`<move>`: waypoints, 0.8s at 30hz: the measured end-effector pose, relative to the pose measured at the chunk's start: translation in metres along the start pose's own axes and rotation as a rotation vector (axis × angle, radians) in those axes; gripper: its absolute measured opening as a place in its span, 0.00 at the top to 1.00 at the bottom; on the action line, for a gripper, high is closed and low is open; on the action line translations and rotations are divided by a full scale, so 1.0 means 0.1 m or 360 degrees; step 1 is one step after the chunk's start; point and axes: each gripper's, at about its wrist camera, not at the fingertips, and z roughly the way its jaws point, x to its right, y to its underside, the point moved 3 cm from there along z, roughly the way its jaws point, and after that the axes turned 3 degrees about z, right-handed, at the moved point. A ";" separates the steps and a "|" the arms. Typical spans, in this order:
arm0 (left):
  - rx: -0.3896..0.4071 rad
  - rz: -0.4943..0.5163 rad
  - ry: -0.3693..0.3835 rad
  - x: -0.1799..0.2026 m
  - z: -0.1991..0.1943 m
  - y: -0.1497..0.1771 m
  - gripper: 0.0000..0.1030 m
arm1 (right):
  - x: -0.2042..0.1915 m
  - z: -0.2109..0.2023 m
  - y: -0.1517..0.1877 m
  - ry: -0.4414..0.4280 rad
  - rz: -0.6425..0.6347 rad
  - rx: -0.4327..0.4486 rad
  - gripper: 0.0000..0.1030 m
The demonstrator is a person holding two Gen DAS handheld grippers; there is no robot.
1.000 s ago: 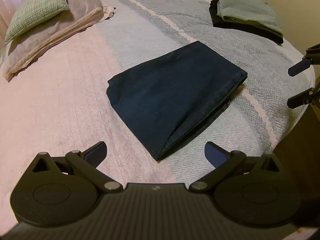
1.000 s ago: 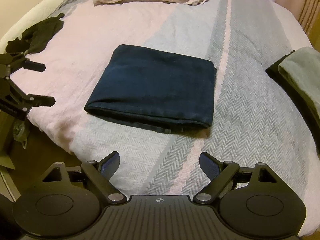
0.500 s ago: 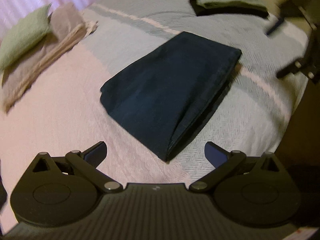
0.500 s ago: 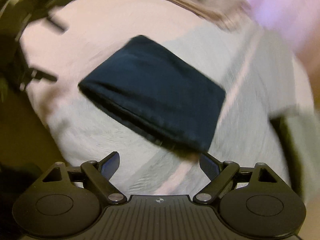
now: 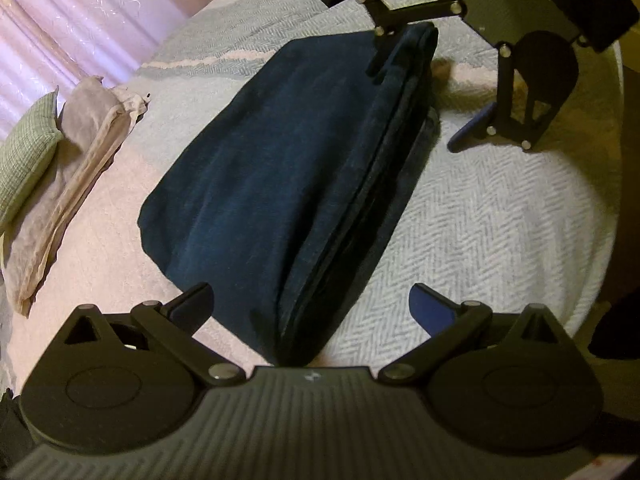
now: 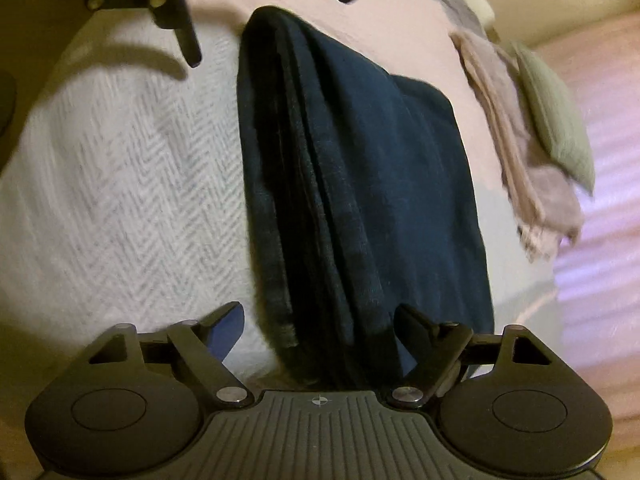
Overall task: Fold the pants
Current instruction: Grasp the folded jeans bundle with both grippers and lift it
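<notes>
Though apart before, hand-held grippers [image 5: 310,308] astride pants [image 5: 280,168]

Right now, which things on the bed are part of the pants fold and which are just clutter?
In the job:
- folded dark navy pants
- left tongs, open
- right tongs, open, just been closing

Lying about:
- green checked cushion
- beige flat pillow
- striped herringbone bedspread
</notes>
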 end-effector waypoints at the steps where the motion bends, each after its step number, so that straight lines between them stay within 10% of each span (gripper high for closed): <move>1: 0.0004 0.0012 -0.0002 0.02 0.03 -0.01 0.01 | 0.01 0.04 0.02 0.0010 -0.0021 0.0015 0.24; 9: 0.0018 0.0240 -0.0049 0.14 0.17 -0.07 0.01 | 0.39 0.08 -0.01 -0.0134 0.0130 0.0015 0.65; 21: 0.0039 0.0705 -0.0338 0.19 0.36 -0.21 0.10 | 1.23 -0.32 -0.29 -0.0387 0.0537 -0.0054 0.72; 24: -0.0014 0.0738 -0.0394 0.09 0.43 -0.21 0.29 | 1.17 -0.38 -0.29 -0.0392 0.0526 -0.0060 0.72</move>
